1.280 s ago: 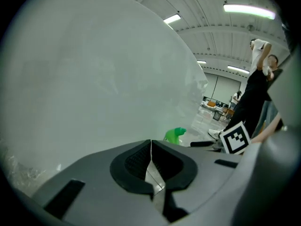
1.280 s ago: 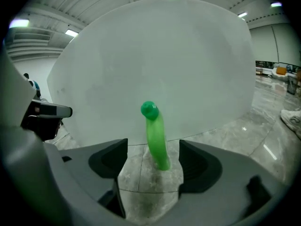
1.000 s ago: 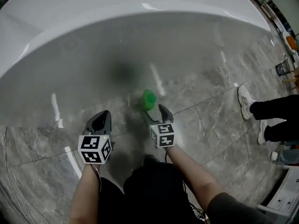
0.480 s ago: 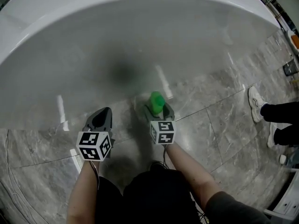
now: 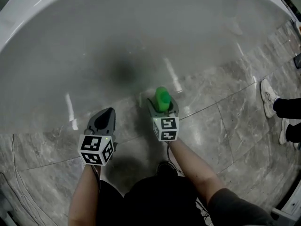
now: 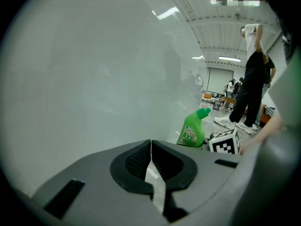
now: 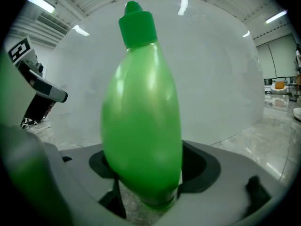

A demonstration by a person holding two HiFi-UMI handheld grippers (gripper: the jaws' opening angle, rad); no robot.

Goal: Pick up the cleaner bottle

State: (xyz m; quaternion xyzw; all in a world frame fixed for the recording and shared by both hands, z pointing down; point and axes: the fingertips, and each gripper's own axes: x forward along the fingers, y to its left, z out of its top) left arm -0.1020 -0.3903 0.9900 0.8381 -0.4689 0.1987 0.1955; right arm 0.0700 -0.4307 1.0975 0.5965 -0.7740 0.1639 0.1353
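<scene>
The green cleaner bottle (image 5: pixel 162 98) stands upright between the jaws of my right gripper (image 5: pixel 162 108), which is shut on its body just in front of the white tub wall. In the right gripper view the bottle (image 7: pixel 141 121) fills the middle, its green cap on top and its lower body pinched between the two jaws. The left gripper view shows the bottle (image 6: pixel 192 132) from the side, with a label on it, next to the right gripper's marker cube (image 6: pixel 225 143). My left gripper (image 5: pixel 104 118) hangs to the bottle's left, shut and holding nothing.
A big white curved tub wall (image 5: pixel 141 32) fills the far side. Grey marble floor tiles (image 5: pixel 221 126) lie under both grippers. A bystander's white shoe (image 5: pixel 269 98) and dark trouser leg (image 5: pixel 287 108) are at the right edge. The holder's legs are below the grippers.
My right gripper moved forward around the green bottle and shut on it; a second ago the bottle stood ahead of open jaws. The left gripper barely moved.
</scene>
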